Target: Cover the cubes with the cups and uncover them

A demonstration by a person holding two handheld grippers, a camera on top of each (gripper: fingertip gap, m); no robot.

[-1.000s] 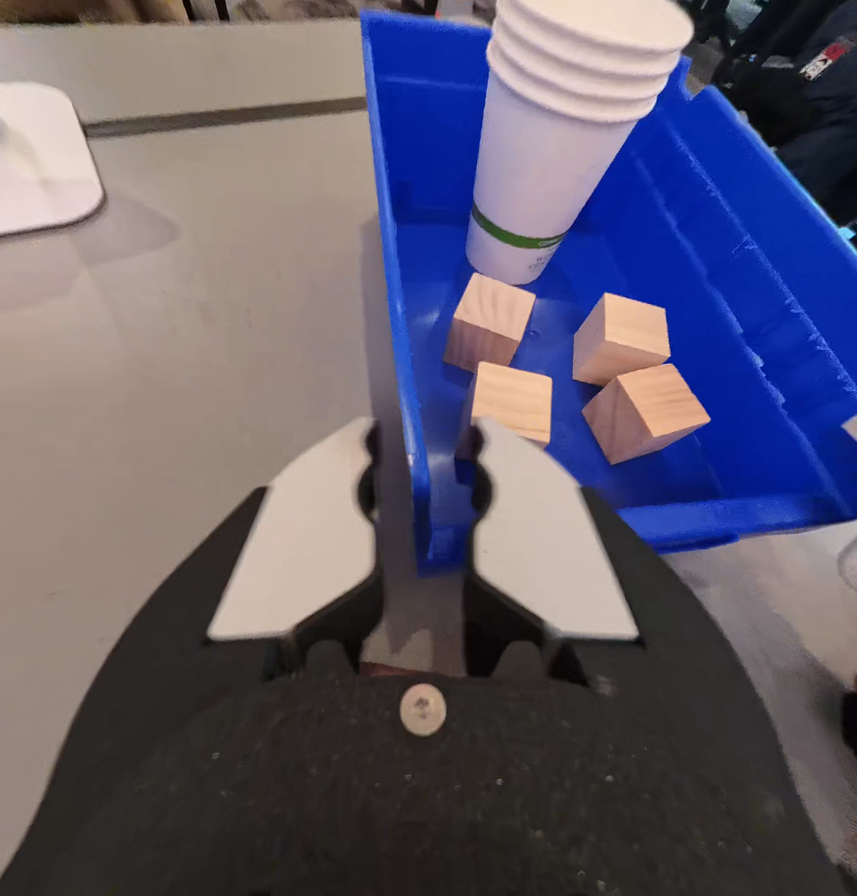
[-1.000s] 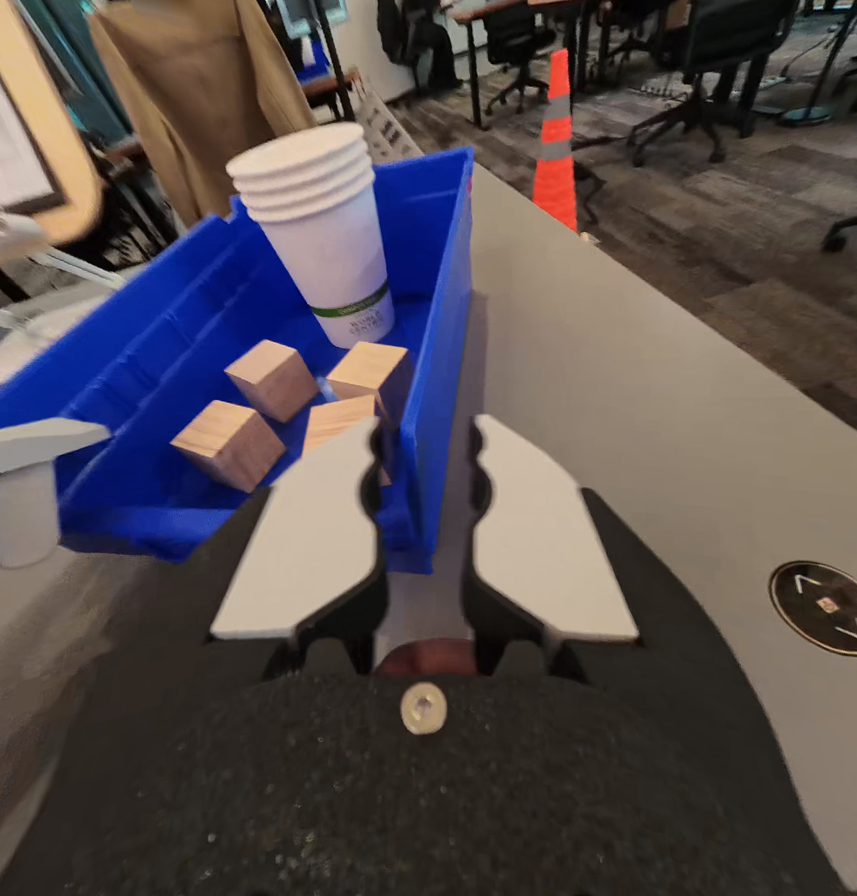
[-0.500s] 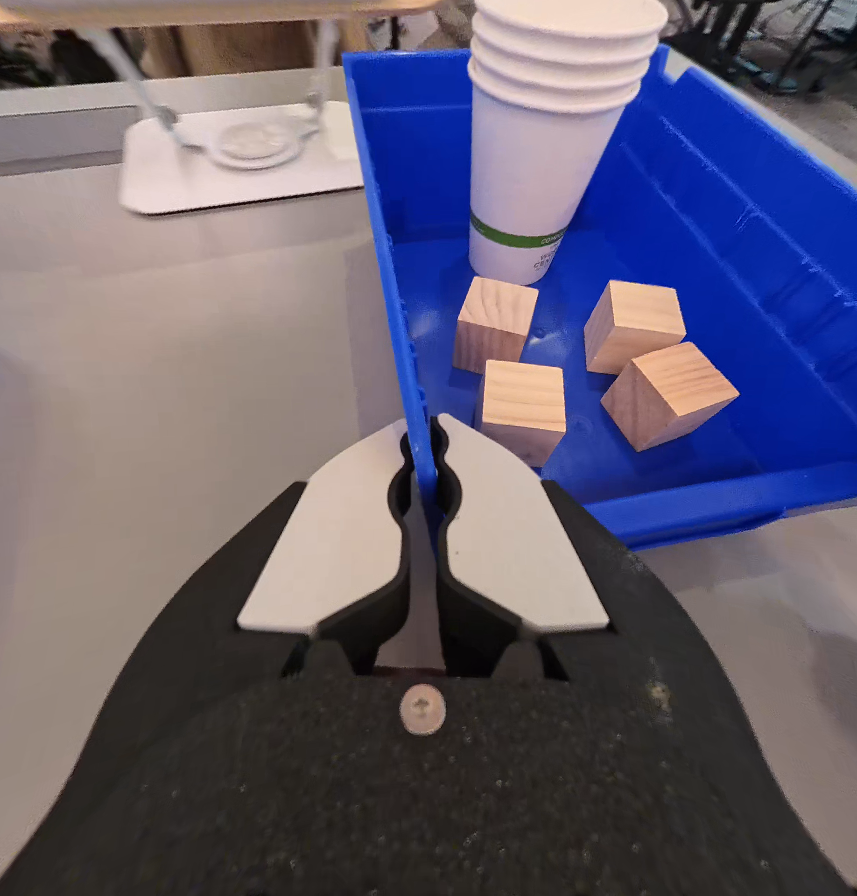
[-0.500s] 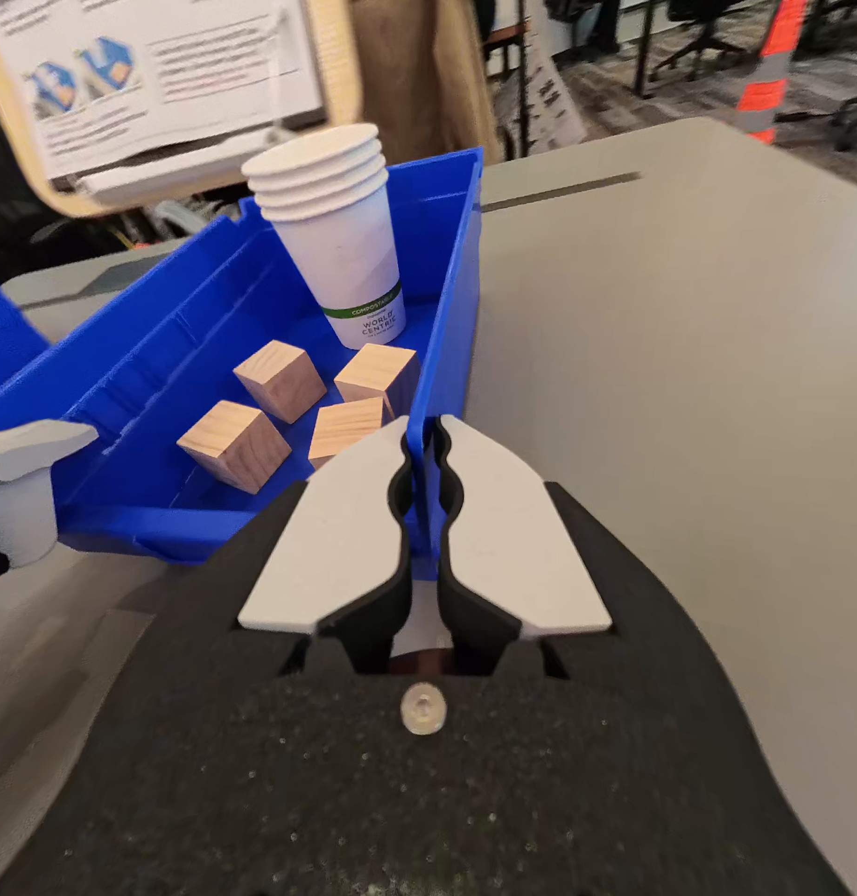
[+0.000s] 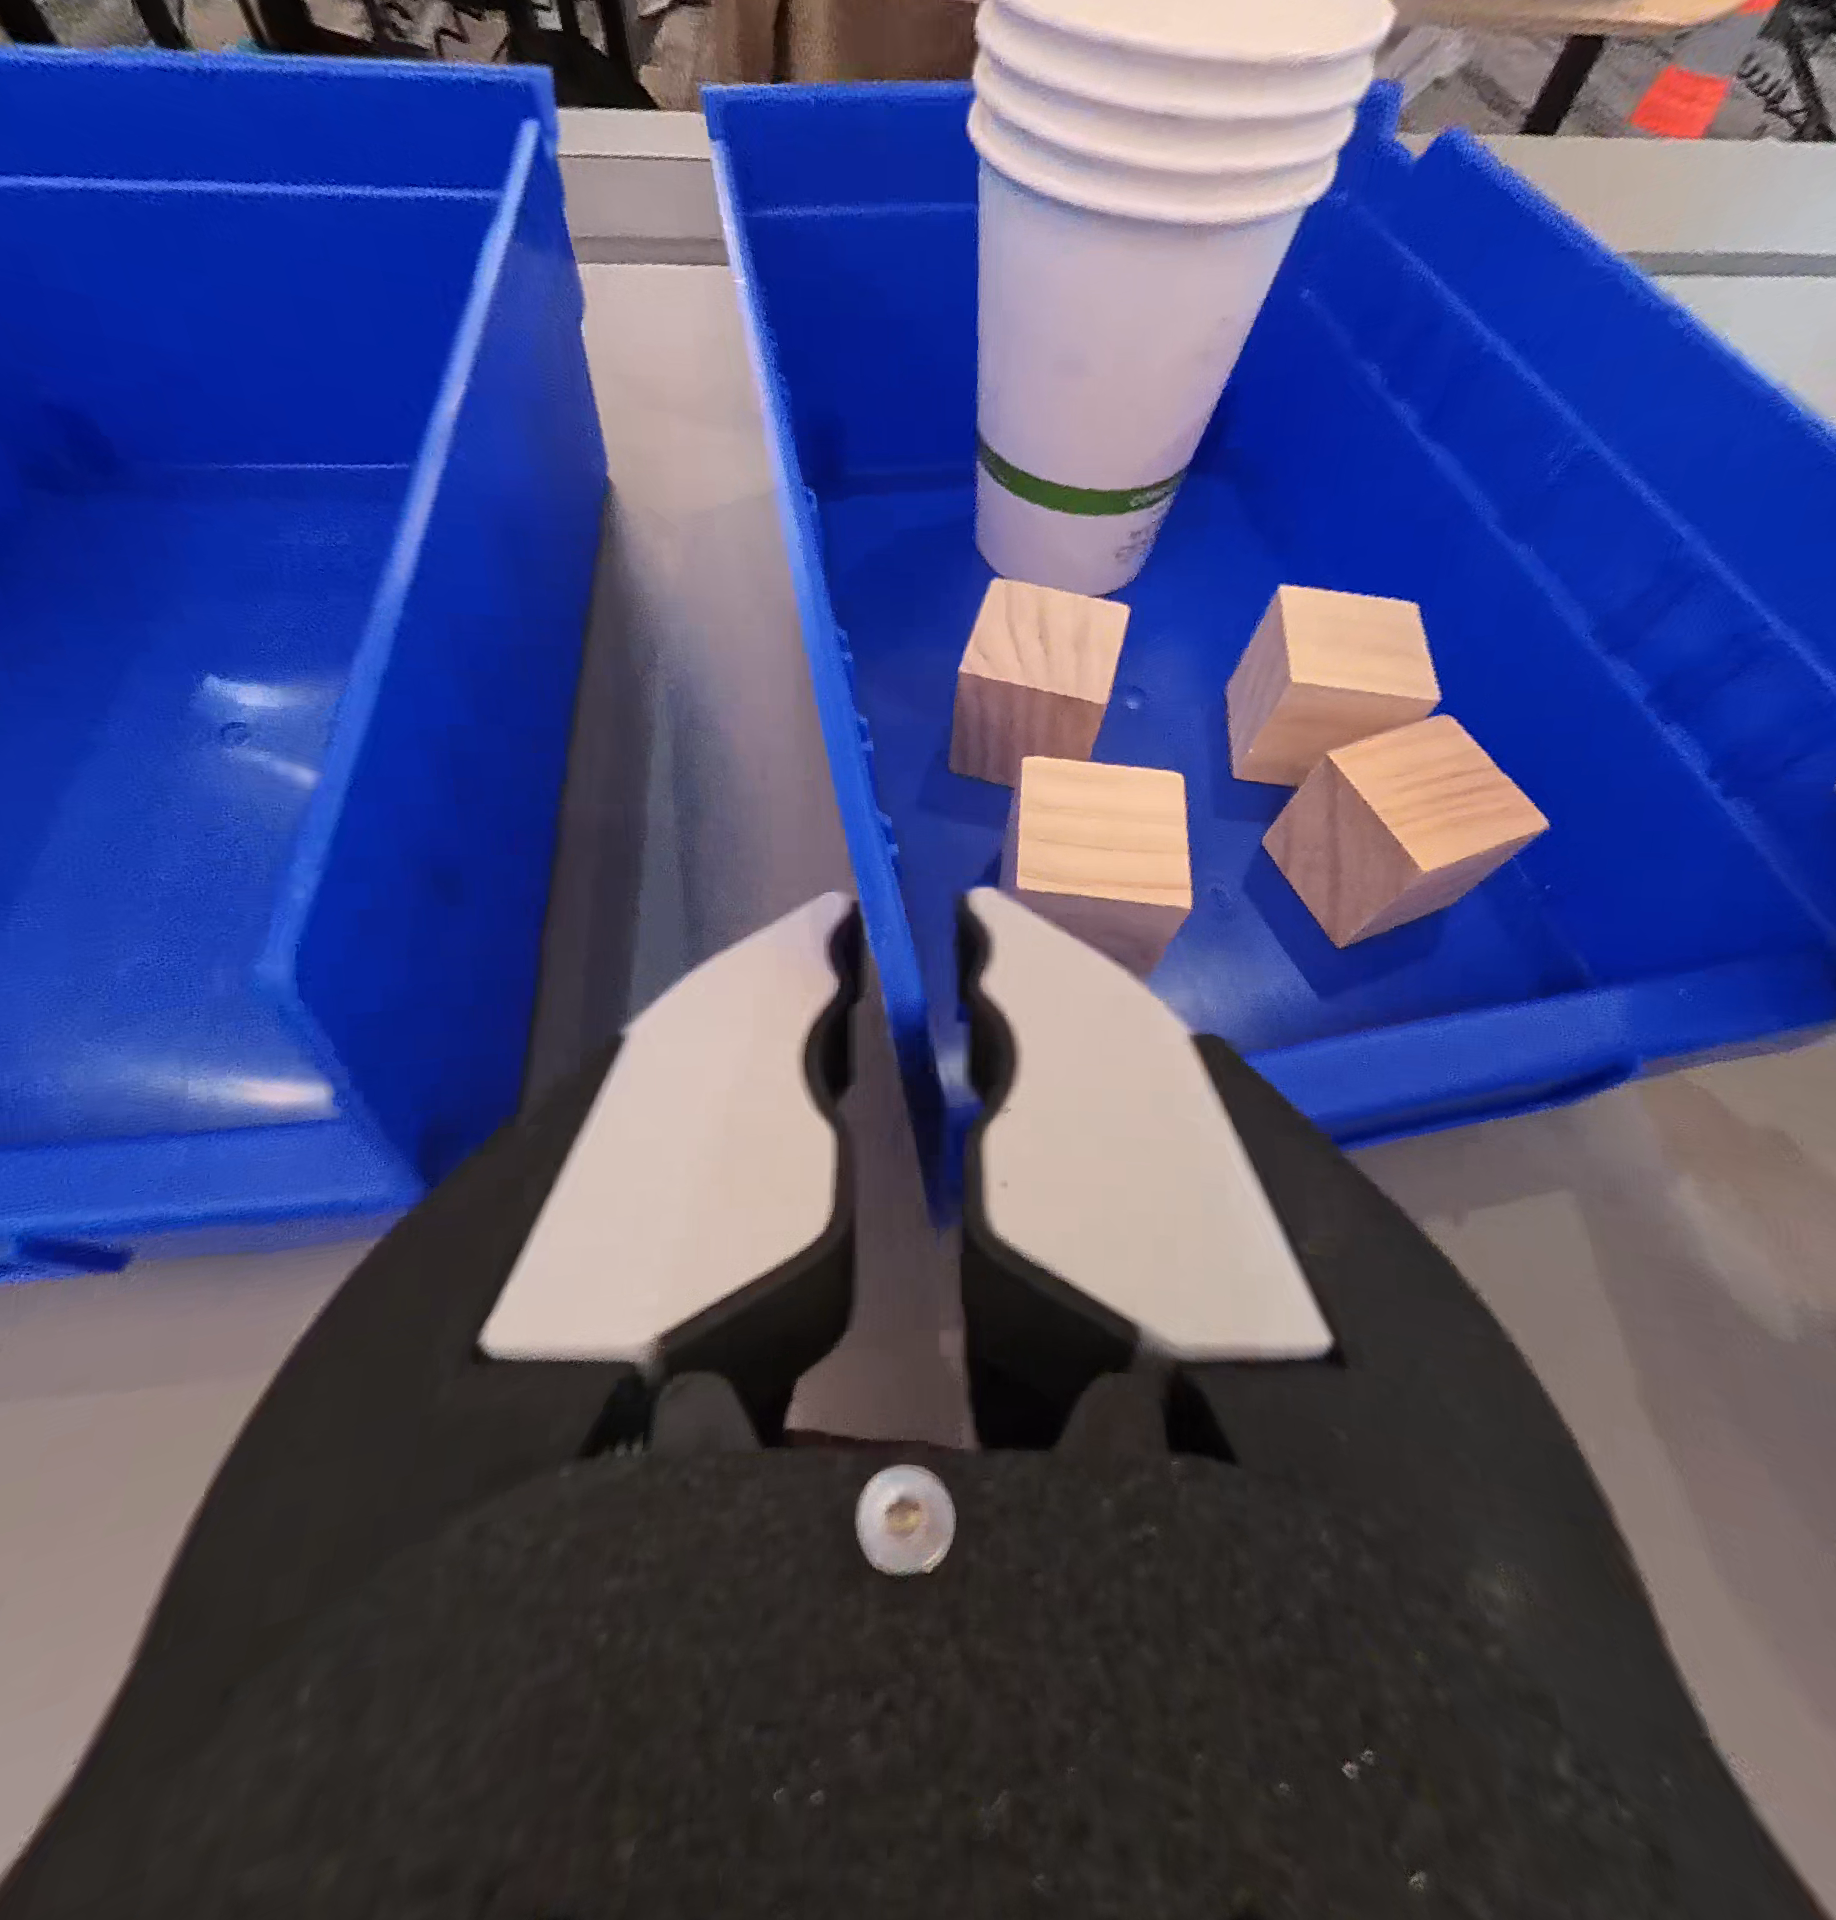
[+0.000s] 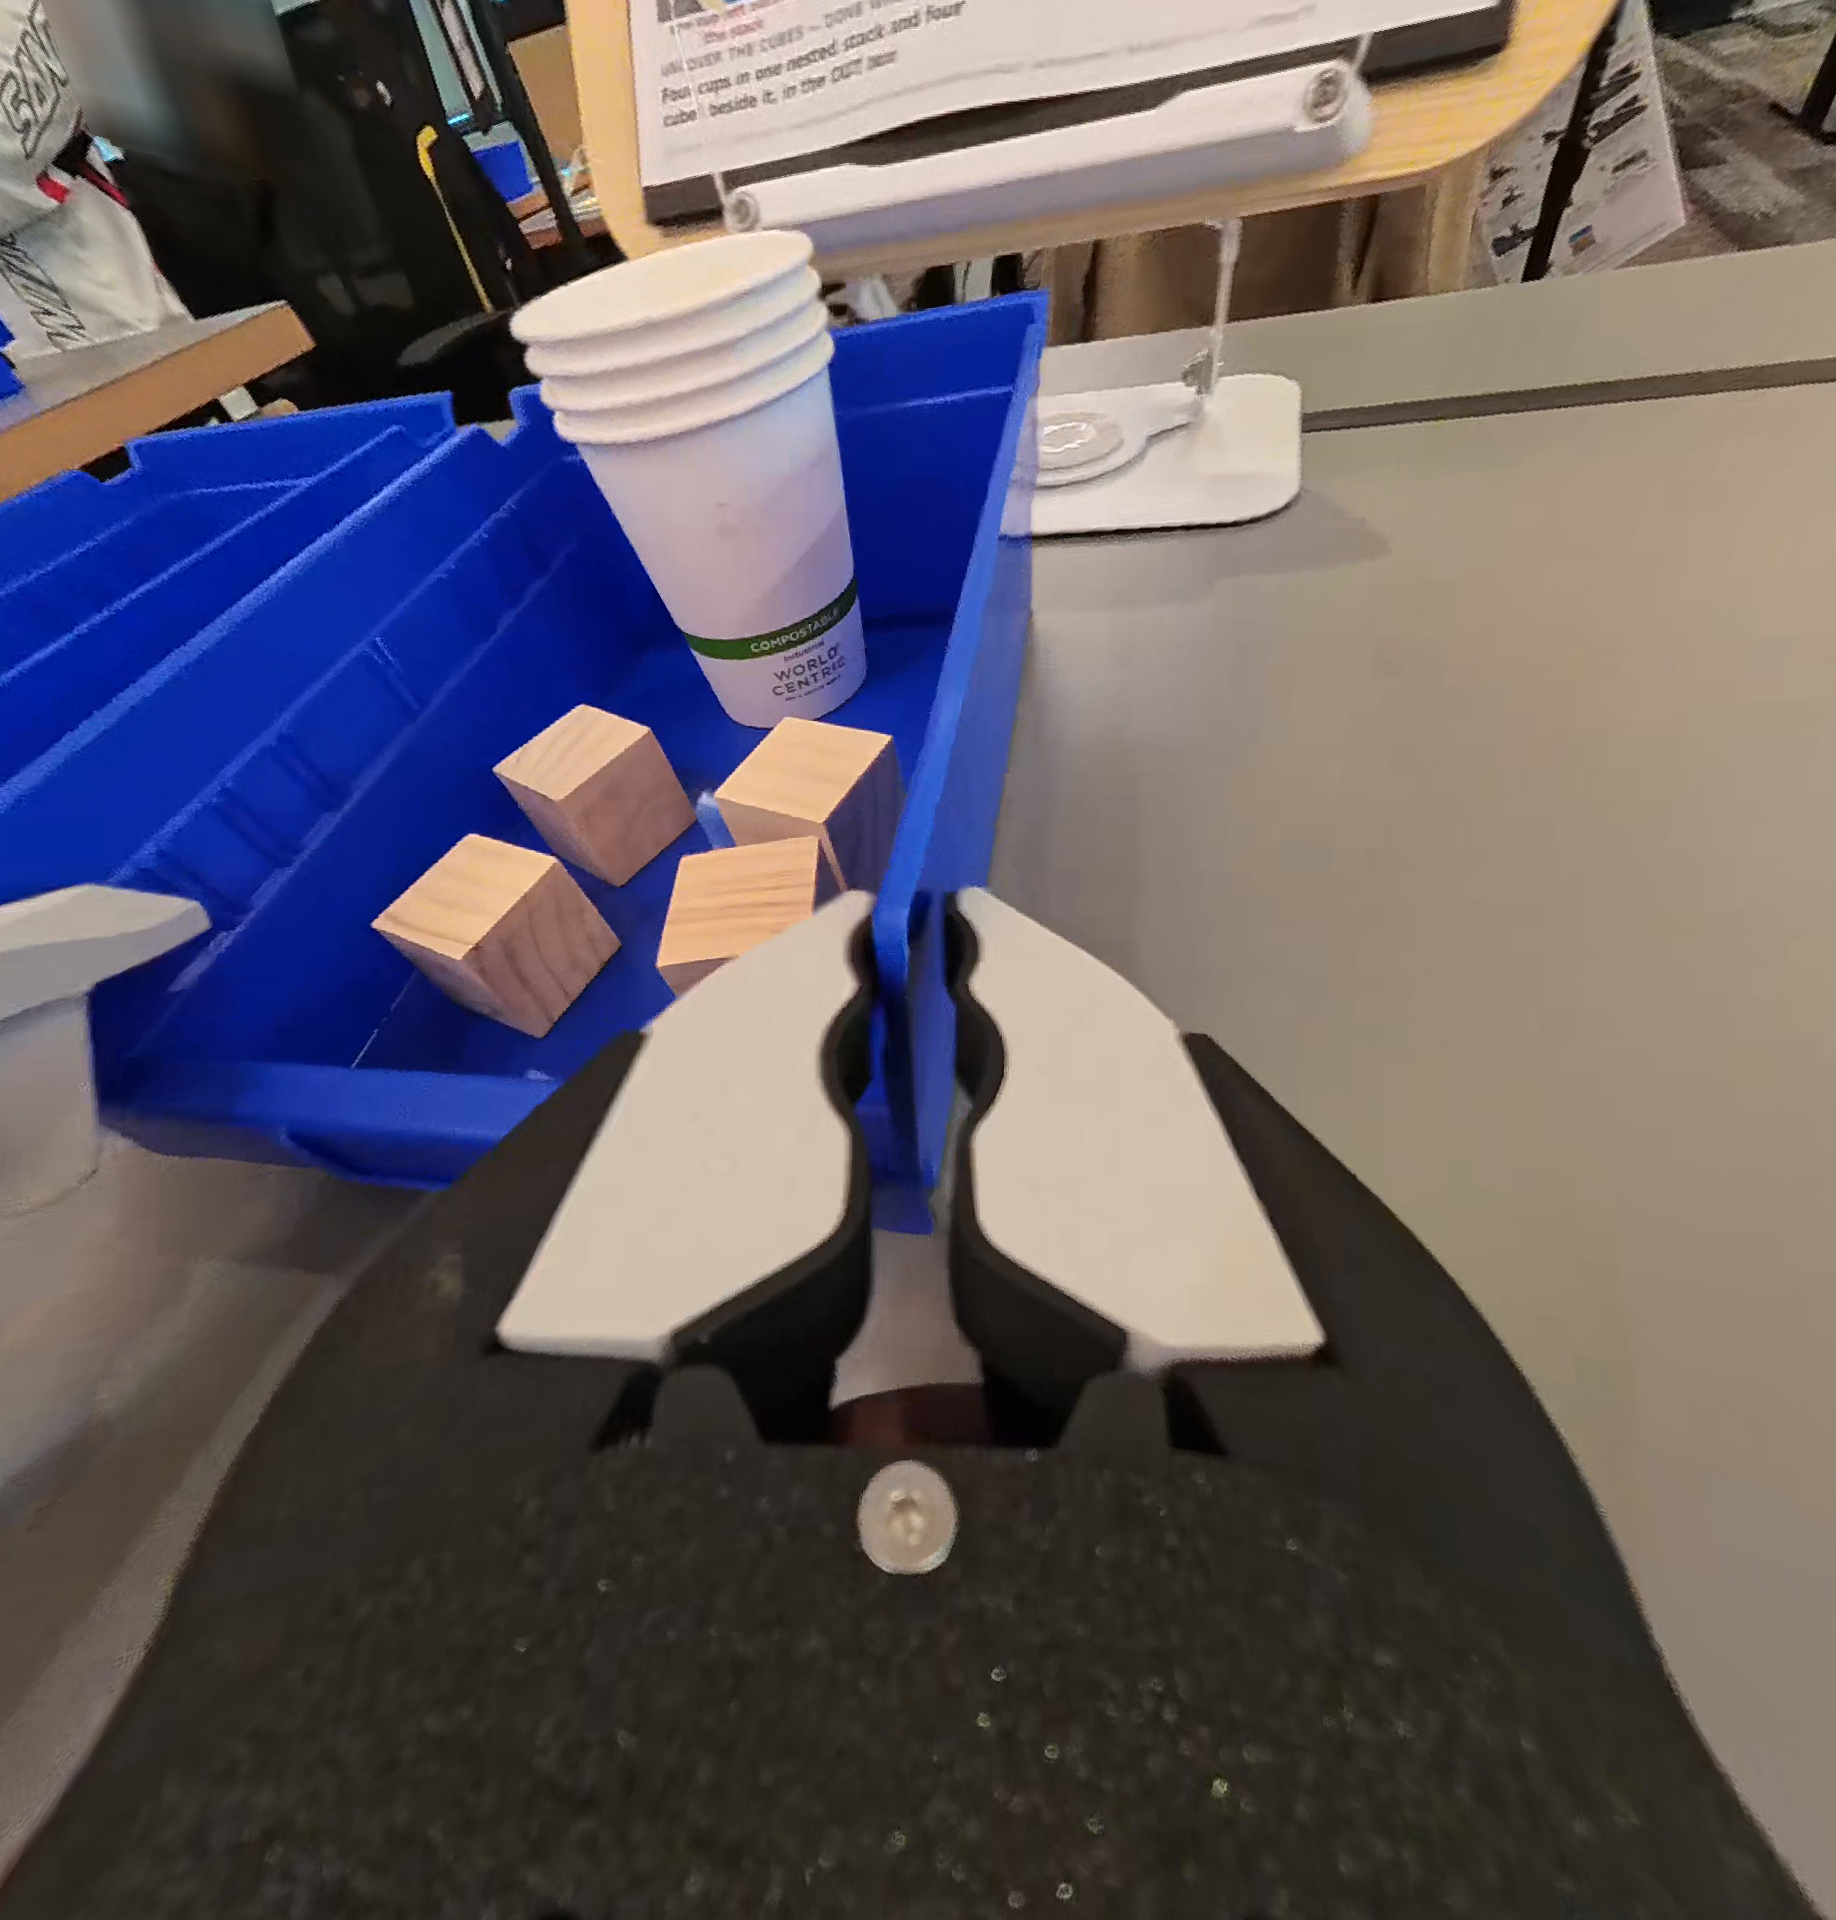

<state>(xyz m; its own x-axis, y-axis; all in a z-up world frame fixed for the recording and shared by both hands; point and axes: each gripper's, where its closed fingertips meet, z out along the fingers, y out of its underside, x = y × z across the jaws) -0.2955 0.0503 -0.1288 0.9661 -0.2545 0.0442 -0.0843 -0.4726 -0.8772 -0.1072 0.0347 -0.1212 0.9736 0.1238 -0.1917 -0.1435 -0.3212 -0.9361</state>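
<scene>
Carried sideways since earlier, the blue bin (image 5: 1516, 997) is now set beside a second bin (image 5: 270, 623). Its side walls are pinched by left gripper (image 5: 906, 914) and right gripper (image 6: 912, 904); cups (image 5: 1132, 312) and cubes (image 5: 1101, 842) lie beyond the fingertips.

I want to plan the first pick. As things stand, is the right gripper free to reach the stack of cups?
Probably not yet. The right gripper is clamped on the side wall of the blue bin, so it must let go first. After that the stack of cups stands upright with nothing over it; the wooden cubes lie lower.
</scene>
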